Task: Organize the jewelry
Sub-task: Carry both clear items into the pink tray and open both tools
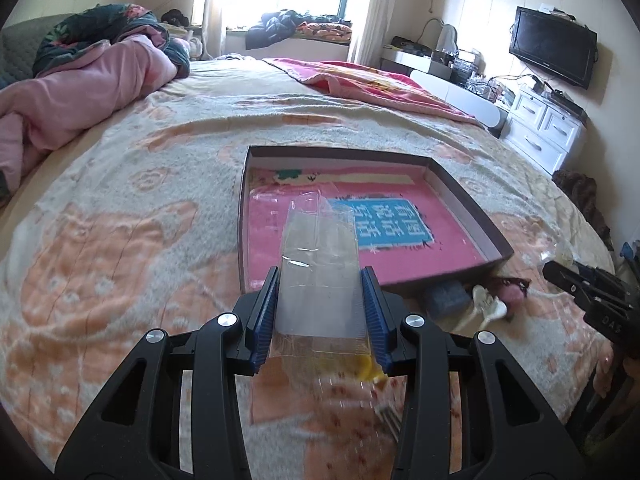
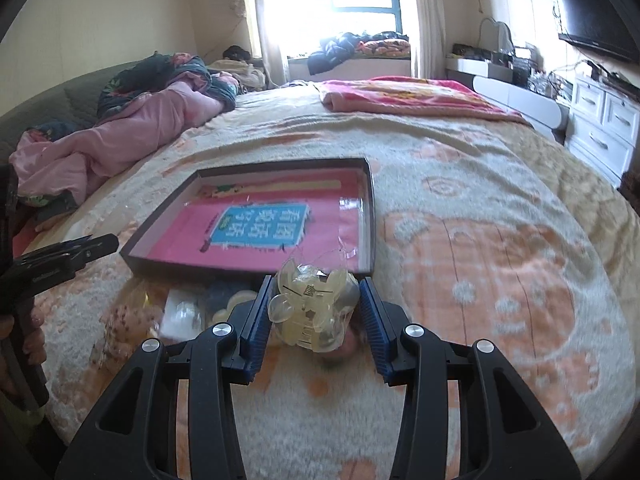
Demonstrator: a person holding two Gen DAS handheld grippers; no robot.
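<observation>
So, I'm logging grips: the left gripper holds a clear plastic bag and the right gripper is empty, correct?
Not quite. The left gripper does hold the clear plastic bag, but the right gripper is not empty: the right wrist view shows a translucent hair claw clip between its fingers.

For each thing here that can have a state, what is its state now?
Left tongs: closed on the clear plastic bag.
Right tongs: closed on the translucent hair clip.
Shallow box: open, on the bed.
Television: screen dark.

A cream fleece blanket [image 2: 480,208] carries peach motifs. On it, the dark-walled shallow cardboard box [image 1: 472,204] shows a pink floor with a blue label; beyond it lies a pink quilt [image 1: 80,92].
</observation>
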